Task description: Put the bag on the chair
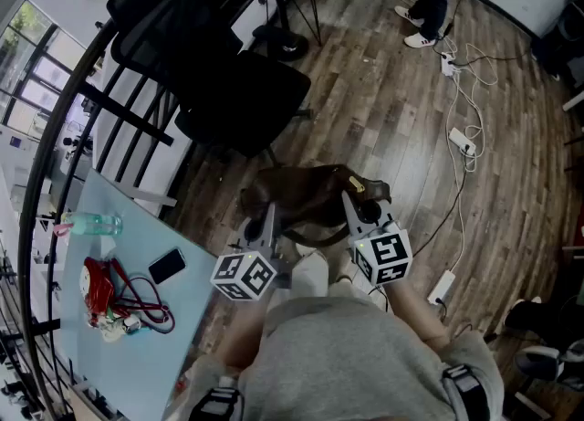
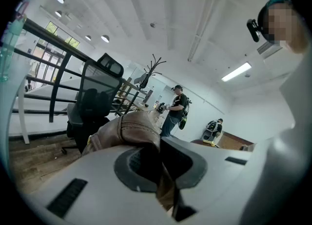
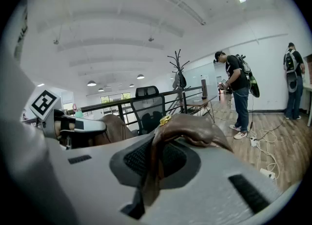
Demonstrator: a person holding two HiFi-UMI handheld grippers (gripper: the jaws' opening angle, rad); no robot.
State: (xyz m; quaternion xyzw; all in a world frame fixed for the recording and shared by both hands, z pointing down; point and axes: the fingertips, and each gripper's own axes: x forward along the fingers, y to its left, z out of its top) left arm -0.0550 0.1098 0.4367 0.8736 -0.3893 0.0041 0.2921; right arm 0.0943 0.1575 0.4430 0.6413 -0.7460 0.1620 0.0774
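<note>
Left hand-held gripper (image 1: 268, 216) and right hand-held gripper (image 1: 352, 205) each clamp shut on the soft brown leather bag (image 1: 306, 191), which I hold above the wooden floor (image 1: 383, 109) near the black mesh office chair (image 1: 242, 104), so I judge it lifted but not yet placed on the seat.

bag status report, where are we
Both shut on the bag: left gripper, right gripper. Bag held off the floor, short of the chair. Path looks clear.
</note>
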